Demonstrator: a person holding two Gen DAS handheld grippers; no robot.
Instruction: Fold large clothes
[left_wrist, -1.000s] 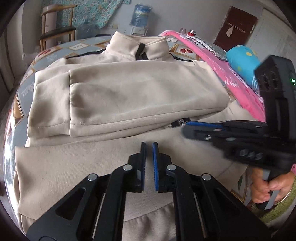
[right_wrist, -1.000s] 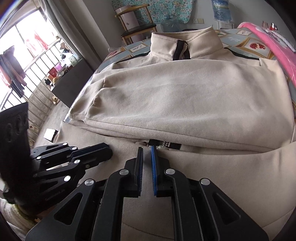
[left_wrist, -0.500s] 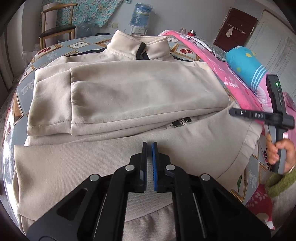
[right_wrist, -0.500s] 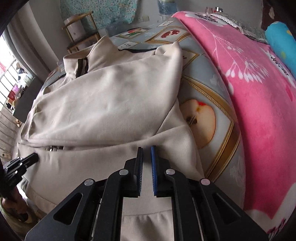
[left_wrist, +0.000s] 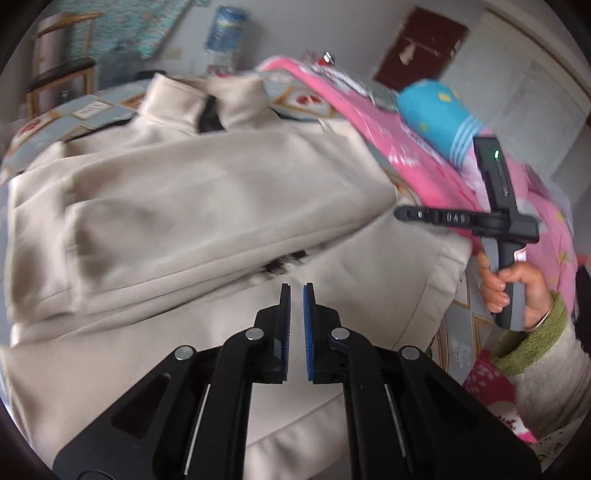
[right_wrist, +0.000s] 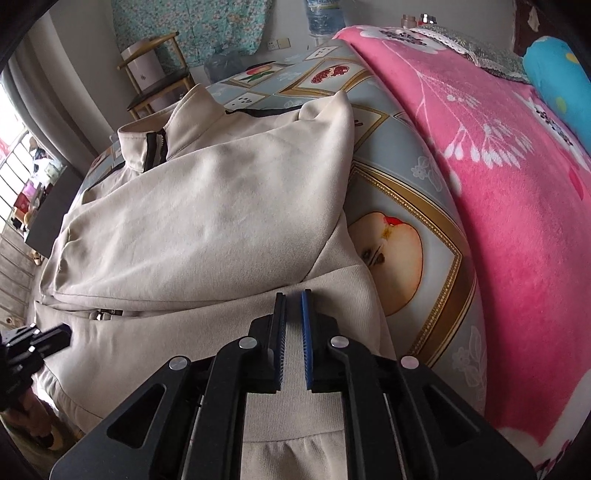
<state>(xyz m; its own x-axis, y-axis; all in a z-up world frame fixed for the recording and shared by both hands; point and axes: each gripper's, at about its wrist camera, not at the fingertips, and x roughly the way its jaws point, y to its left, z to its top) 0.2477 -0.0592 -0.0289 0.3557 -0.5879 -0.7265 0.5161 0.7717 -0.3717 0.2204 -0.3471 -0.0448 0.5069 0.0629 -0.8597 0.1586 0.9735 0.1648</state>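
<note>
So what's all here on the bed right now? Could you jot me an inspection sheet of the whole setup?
Surface: bed sheet printed with framed fruit pictures.
Job's things: beige jacket lying flat, sleeves folded across the front, collar at the far end, hem nearest the grippers.
Clutter: pink blanket beside the jacket; blue pillow on it.
Grippers: left gripper shut, empty, above the lower front; right gripper shut, empty, over the hem corner nearest the blanket.
Cables: nothing seen.
Surroundings: wooden chair, water bottle, dark red door, window bars at the left in the right wrist view.
</note>
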